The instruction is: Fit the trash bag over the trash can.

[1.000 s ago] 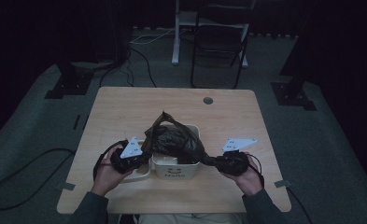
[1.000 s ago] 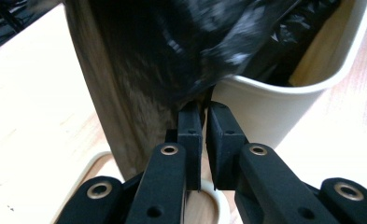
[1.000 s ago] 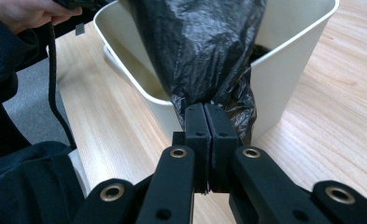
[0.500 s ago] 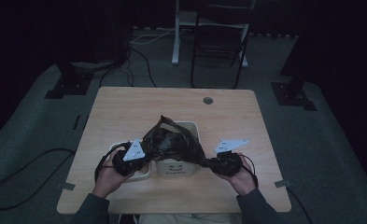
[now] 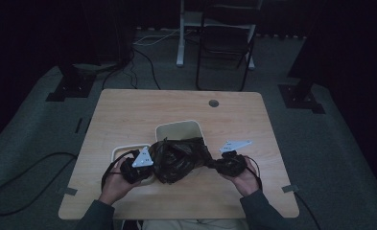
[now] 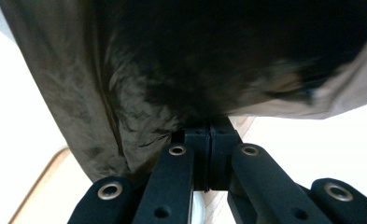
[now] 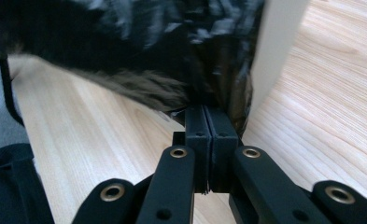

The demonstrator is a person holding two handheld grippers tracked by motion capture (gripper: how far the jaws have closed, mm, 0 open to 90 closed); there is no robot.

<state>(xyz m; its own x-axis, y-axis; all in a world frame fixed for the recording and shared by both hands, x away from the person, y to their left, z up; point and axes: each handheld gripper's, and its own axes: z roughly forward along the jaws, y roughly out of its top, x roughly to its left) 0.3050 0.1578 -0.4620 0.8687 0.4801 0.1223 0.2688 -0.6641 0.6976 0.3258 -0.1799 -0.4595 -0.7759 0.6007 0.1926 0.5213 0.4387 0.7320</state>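
While both tongs pinch the dark plastic bag [image 5: 176, 160], it hangs stretched between them.
Left gripper [image 5: 145, 165] and right gripper [image 5: 215, 164] clamp opposite edges, probably to spread it over the white bin [image 5: 179, 130].

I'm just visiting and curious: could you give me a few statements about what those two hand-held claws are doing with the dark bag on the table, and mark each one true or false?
1. Both grippers are clamped on the dark plastic bag. True: the left gripper and the right gripper each have their jaws pressed together on the film.
2. The bag lies flat on the floor. False: it is stretched between the two grippers, over the near edge of the white bin.
3. The bin stands on a wooden table. True.
4. The left gripper's jaws stand wide open. False: they are shut on the bag.
5. A chair stands beyond the far side of the table. True.
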